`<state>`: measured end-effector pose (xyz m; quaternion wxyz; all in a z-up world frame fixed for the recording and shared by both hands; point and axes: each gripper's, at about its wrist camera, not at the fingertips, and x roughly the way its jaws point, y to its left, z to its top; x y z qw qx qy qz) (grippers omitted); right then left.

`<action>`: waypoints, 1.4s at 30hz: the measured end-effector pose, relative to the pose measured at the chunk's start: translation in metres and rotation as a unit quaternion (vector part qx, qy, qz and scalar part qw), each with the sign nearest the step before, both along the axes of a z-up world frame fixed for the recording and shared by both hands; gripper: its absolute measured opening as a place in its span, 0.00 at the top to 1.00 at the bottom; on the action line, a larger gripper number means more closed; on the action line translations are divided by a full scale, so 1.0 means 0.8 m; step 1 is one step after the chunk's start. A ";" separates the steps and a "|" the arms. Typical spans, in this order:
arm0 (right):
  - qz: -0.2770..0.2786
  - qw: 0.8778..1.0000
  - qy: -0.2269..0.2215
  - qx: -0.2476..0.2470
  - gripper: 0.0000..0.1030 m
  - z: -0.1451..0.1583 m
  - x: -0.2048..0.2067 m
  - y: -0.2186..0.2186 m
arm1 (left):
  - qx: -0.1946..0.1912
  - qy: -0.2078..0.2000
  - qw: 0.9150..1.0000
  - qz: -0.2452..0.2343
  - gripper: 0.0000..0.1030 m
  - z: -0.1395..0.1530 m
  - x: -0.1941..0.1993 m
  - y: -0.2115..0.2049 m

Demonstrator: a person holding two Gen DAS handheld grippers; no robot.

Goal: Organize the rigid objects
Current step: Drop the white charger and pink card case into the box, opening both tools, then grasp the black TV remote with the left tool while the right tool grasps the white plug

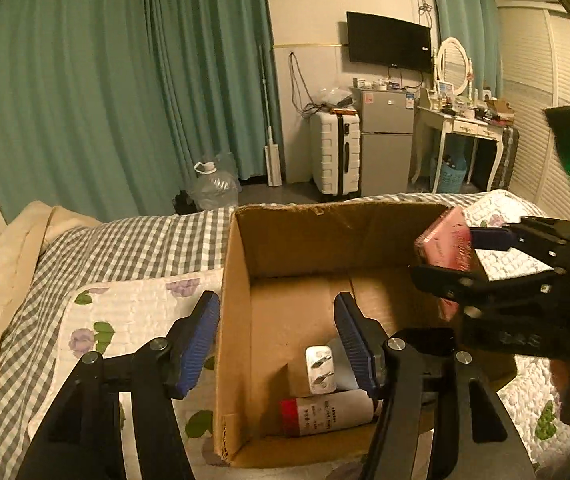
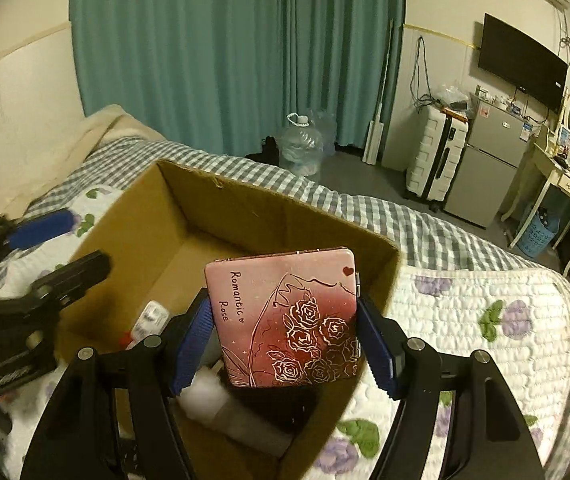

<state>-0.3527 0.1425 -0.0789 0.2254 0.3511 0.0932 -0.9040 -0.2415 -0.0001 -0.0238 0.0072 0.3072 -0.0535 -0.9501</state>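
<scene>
An open cardboard box (image 1: 241, 280) stands on the bed; it also shows in the right wrist view (image 2: 133, 240). Inside lie a white charger plug (image 1: 323, 370) and a white tube with a red cap (image 1: 325, 414). My right gripper (image 2: 285, 340) is shut on a pink case (image 2: 285, 320) printed "Romantic Rose" and holds it above the box's right side; the case shows in the left wrist view (image 1: 443, 240) too. My left gripper (image 1: 279, 344) is open and empty, straddling the box's left wall, and appears in the right wrist view (image 2: 45, 248).
The bed has a white floral quilt (image 2: 485, 340) over a grey checked sheet (image 1: 125, 240). Beyond the bed are teal curtains (image 1: 125, 80), a water jug (image 1: 215, 186), a white suitcase (image 1: 337, 152), a small fridge (image 1: 385, 136) and a dressing table (image 1: 461, 124).
</scene>
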 end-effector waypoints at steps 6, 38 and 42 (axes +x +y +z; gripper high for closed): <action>-0.026 0.999 0.022 -0.017 0.10 0.010 0.022 0.015 | -0.006 0.006 1.000 0.004 0.39 0.003 0.025 0.001; -0.057 0.995 -0.063 -0.049 0.03 -0.066 0.181 0.082 | -0.026 -0.189 0.977 -0.093 0.53 -0.160 0.134 0.053; -0.052 0.997 -0.052 -0.038 0.03 -0.064 0.184 0.076 | -0.009 -0.177 0.981 -0.076 0.70 -0.143 0.158 0.047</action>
